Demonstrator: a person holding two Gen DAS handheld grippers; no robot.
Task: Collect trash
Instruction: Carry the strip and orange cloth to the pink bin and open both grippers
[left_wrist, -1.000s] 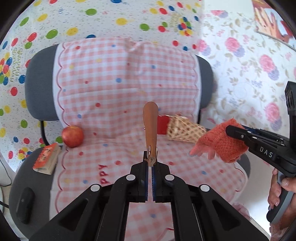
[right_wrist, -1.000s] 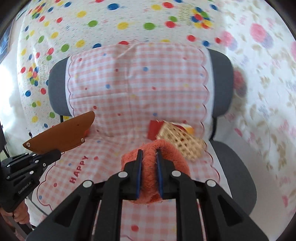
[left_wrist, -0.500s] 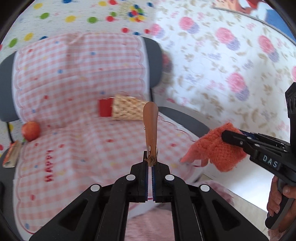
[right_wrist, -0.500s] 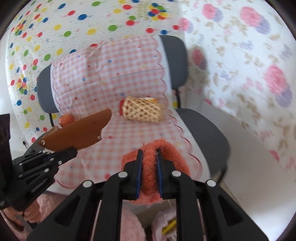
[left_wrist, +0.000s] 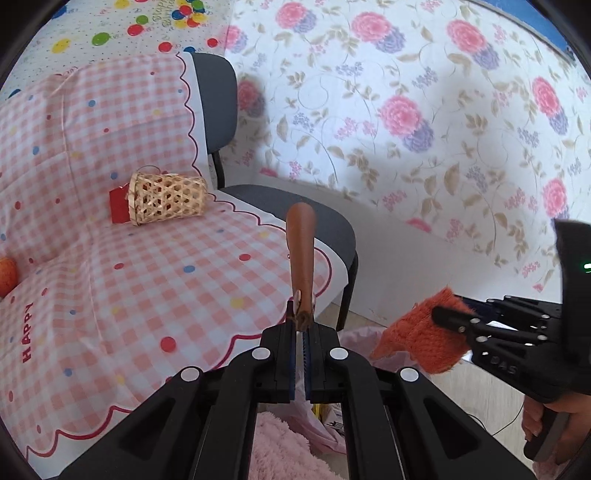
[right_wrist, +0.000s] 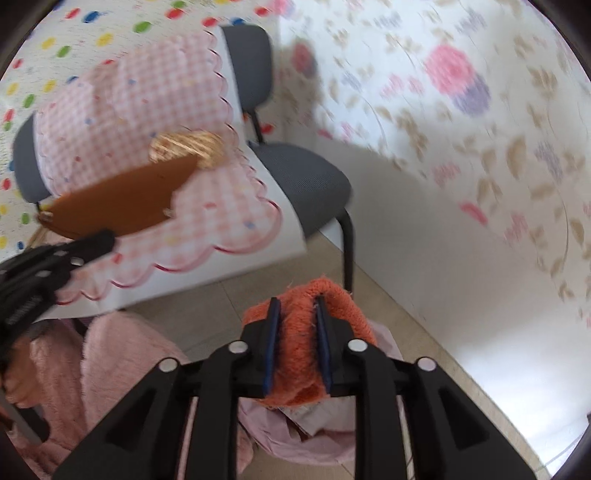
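- Beside the grey chair (left_wrist: 317, 221), past its front corner, both grippers hang over the floor.
- Left gripper (left_wrist: 300, 332): jaws pressed tight on the lower end of a flat brown leather-like piece (left_wrist: 301, 251), rounded at the top, seen edge-on from its own camera and as a broad, long oval from the right camera.
- Right gripper (right_wrist: 295, 332): jaws opening, with a fuzzy orange knitted piece (right_wrist: 295, 332) between them; the pads look to touch its sides, and it bulges out above and below.
- Under the orange piece sits a thin pink bag (right_wrist: 314, 435), with scraps showing inside.
- On the chair's pink checked cover (left_wrist: 147, 280) lie a woven bamboo basket (left_wrist: 166, 199) on its side, against a red box (left_wrist: 119, 206).
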